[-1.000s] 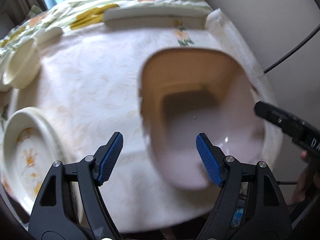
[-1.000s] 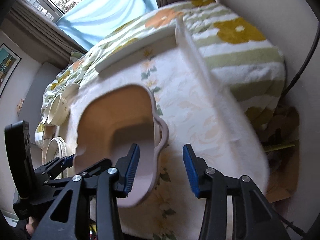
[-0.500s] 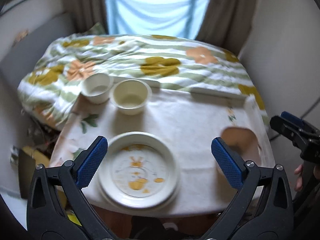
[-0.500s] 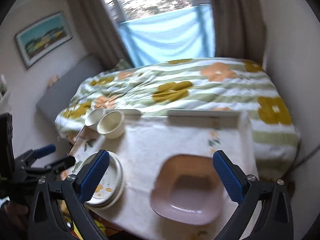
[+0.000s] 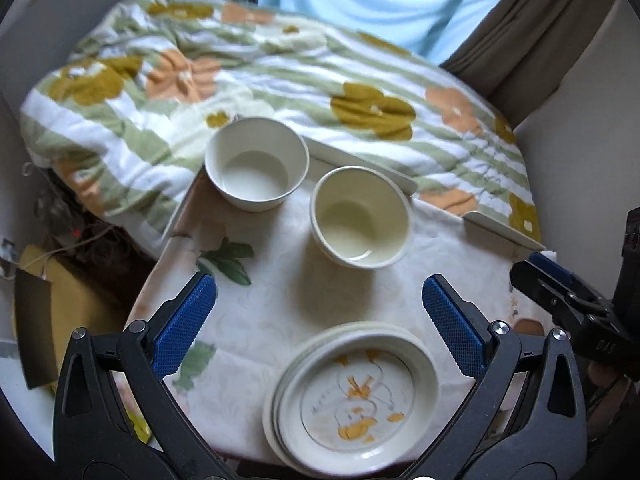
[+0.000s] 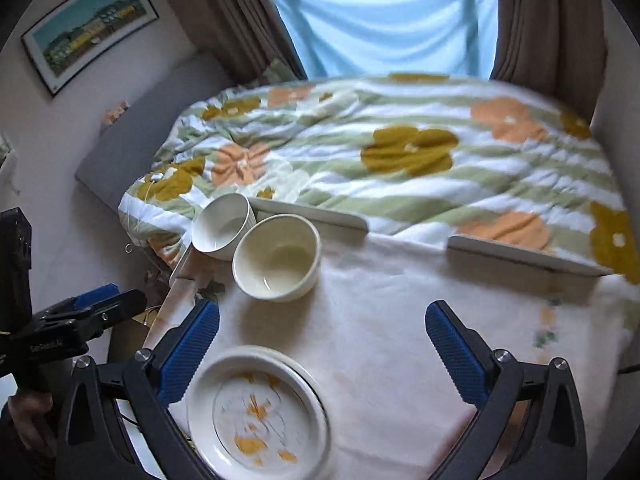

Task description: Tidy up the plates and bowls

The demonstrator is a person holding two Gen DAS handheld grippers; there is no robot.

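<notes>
A stack of cream plates (image 5: 352,396) with an orange print lies at the near edge of the cloth-covered table (image 5: 276,304). Behind it stand a cream bowl (image 5: 360,218) and a white bowl (image 5: 256,164) side by side, both empty. My left gripper (image 5: 320,316) hovers open above the plates with nothing between its fingers. In the right wrist view the plates (image 6: 256,412) sit at the lower left, with the cream bowl (image 6: 276,258) and white bowl (image 6: 222,226) beyond. My right gripper (image 6: 322,344) is open and empty over the cloth (image 6: 380,300).
The table stands against a bed with a flowered quilt (image 5: 280,76). Low white rim pieces (image 6: 308,214) edge its far side. Floor clutter and a brown box (image 5: 48,292) lie to the left. The other gripper shows at each view's edge (image 5: 560,296) (image 6: 88,312).
Both grippers have opened wide and let go of the pink square dish. They have risen and swung left, so the plates and two bowls now fill the views.
</notes>
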